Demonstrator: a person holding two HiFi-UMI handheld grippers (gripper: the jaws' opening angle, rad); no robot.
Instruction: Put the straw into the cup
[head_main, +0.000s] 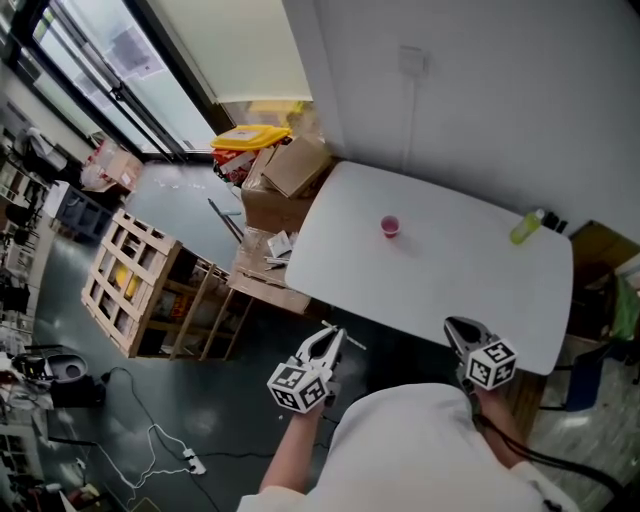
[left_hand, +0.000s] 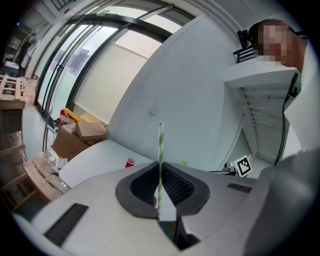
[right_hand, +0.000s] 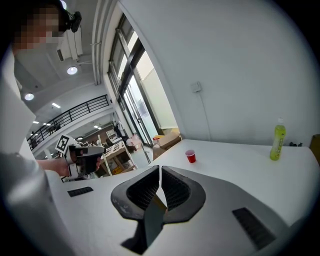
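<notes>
Straw (left_hand: 160, 140) upright in left tool (left_hand: 160, 165), cup (left_hand: 130, 162) on table (left_hand: 95, 160)

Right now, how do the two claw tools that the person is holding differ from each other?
The left gripper is clamped on an upright green-and-white striped straw; the right gripper has its jaws together with nothing between them. In the head view the left gripper stops short of the white table, while the right gripper's tip overlaps its near edge. Both carry a marker cube and face the red cup.
</notes>
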